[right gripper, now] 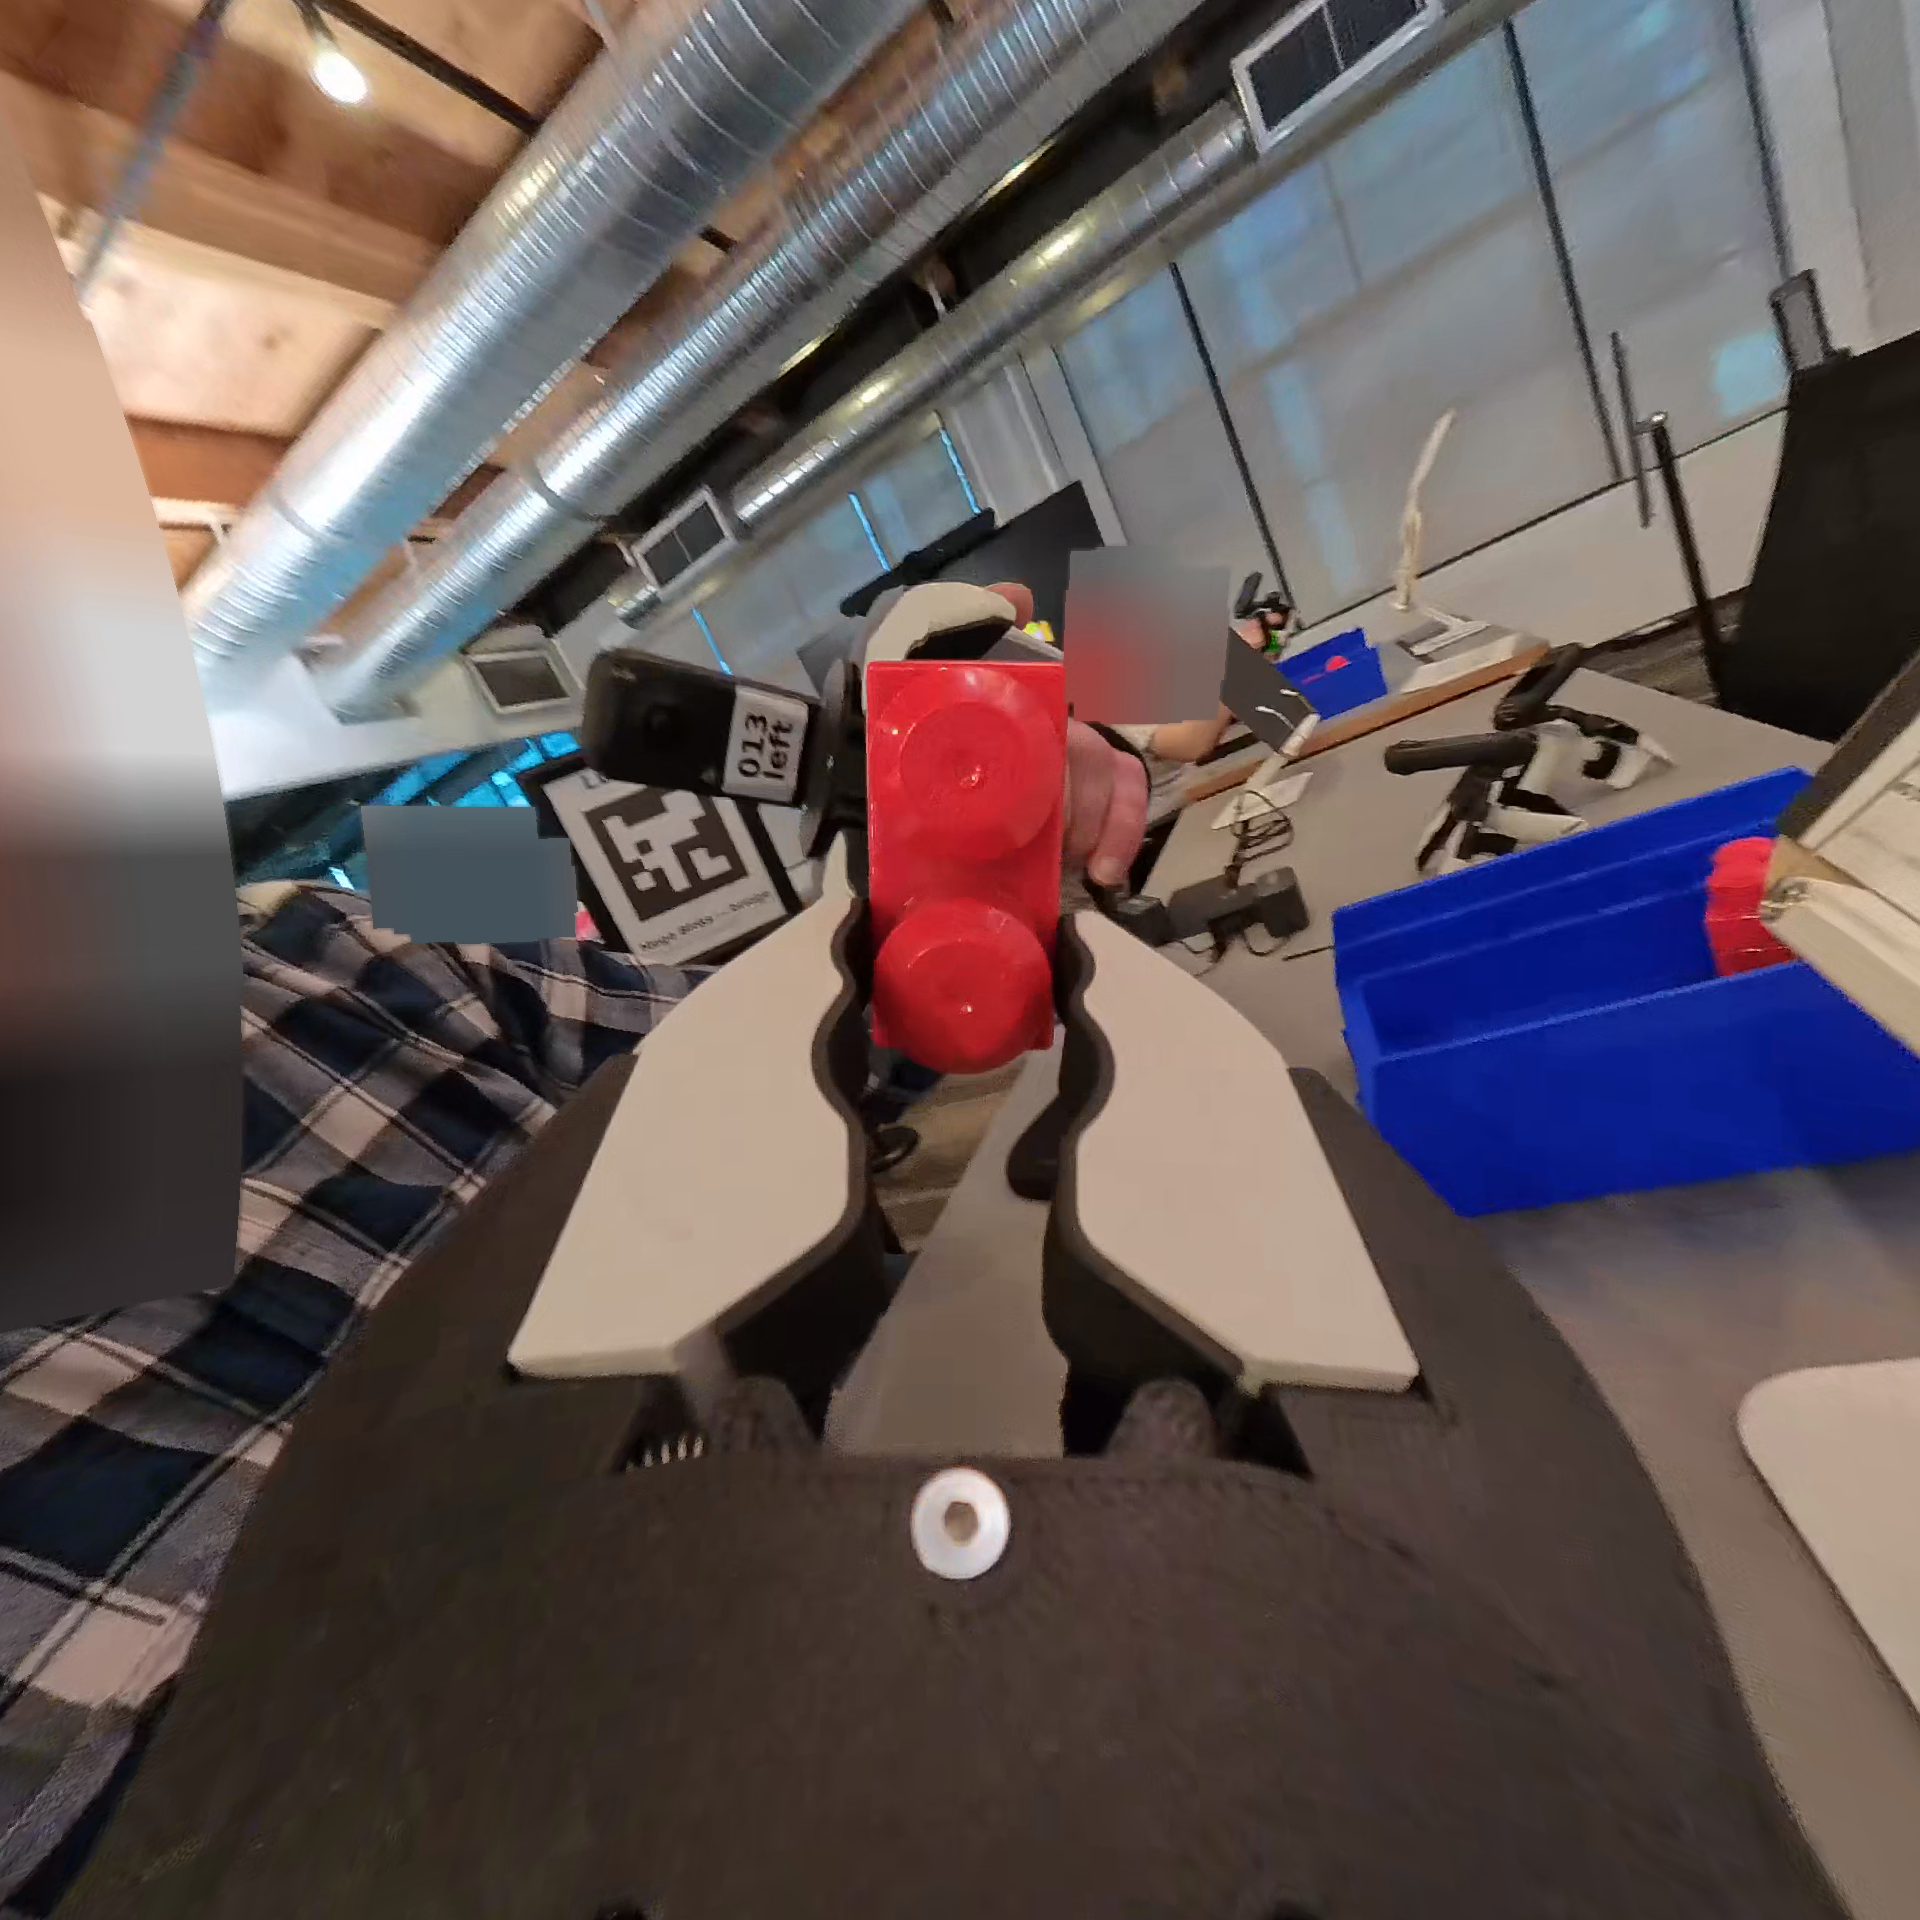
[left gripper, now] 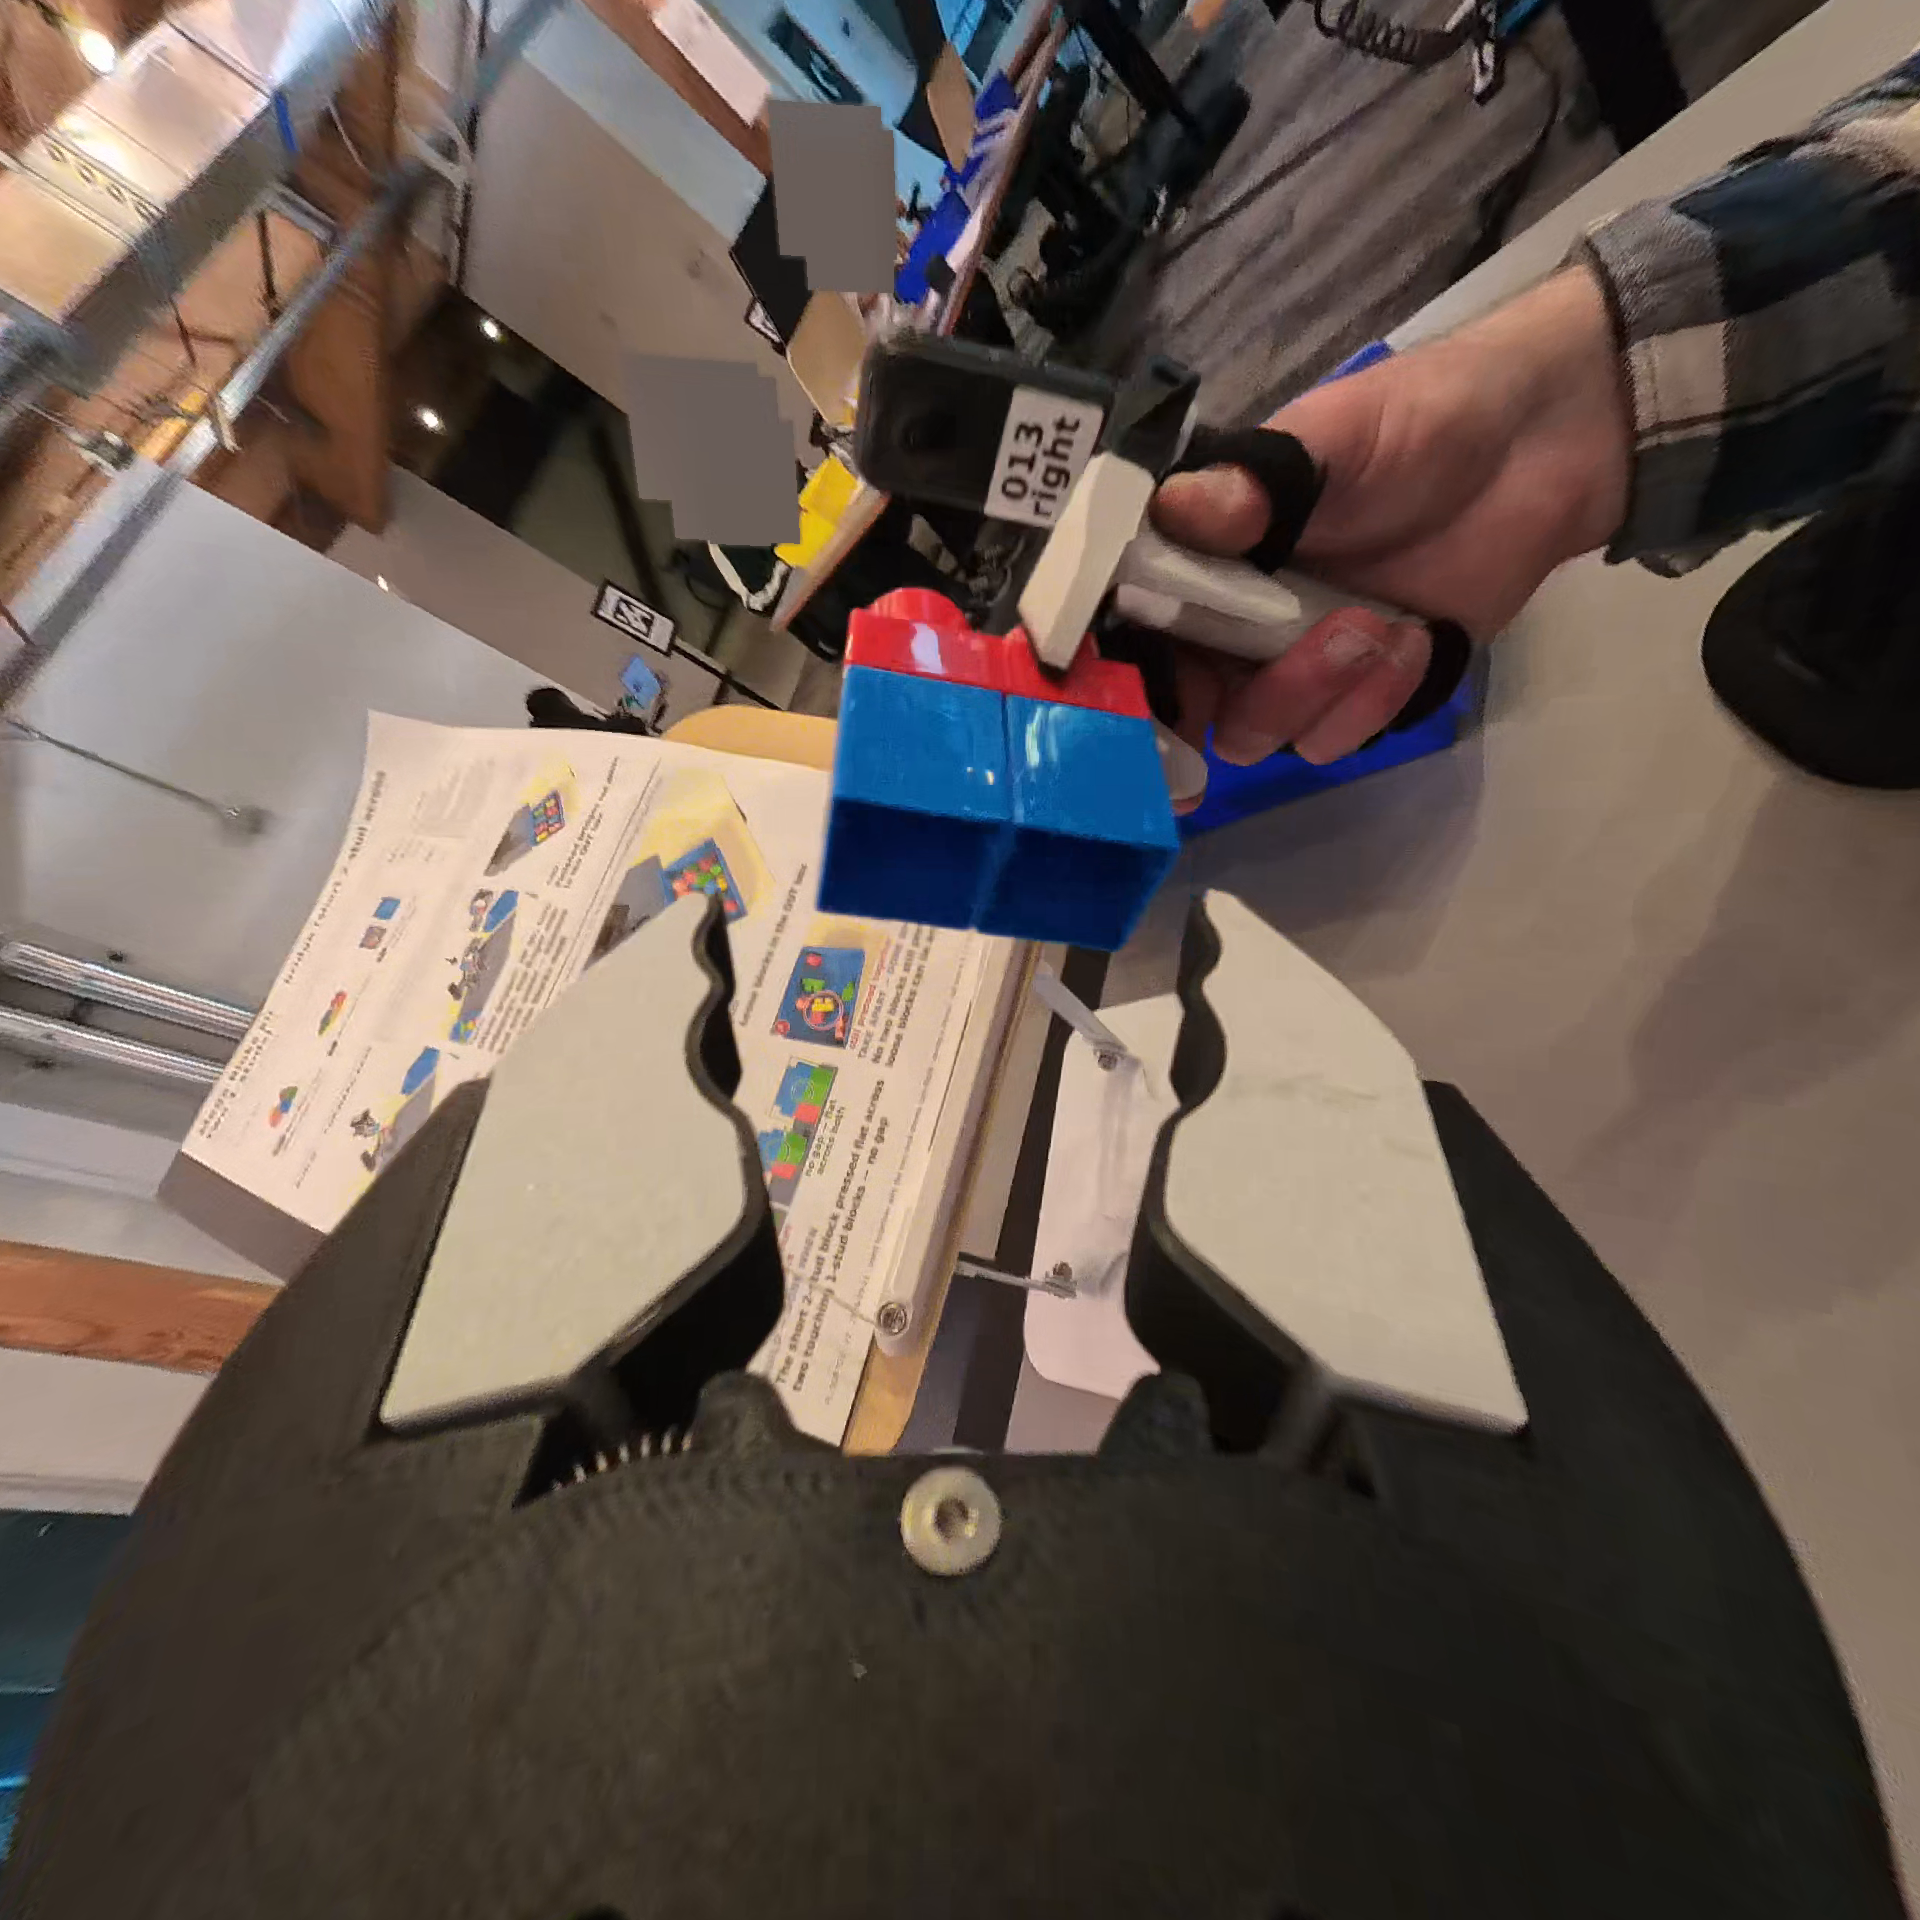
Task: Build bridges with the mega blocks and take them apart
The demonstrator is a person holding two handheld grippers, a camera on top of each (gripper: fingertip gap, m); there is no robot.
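Observation:
A small bridge of mega blocks hangs in the air: a red two-stud block (left gripper: pixel 966 655) on top of two blue blocks (left gripper: pixel 997 810) set side by side. My right gripper (right gripper: pixel 961 997) is shut on the red block (right gripper: pixel 966 862), with both pads against its sides. In the left wrist view the right gripper (left gripper: pixel 1060 613) shows with a finger on the red block. My left gripper (left gripper: pixel 951 935) is open and empty, with its fingertips just below the blue blocks and apart from them.
A printed instruction sheet (left gripper: pixel 582 935) lies on a stand at the left. A blue bin (right gripper: pixel 1600 997) with a red block (right gripper: pixel 1740 904) in it sits on the grey table (left gripper: pixel 1621 935). A person's hand (left gripper: pixel 1434 540) in a plaid sleeve holds the right gripper. There is about 6 cm between the tips of the two grippers.

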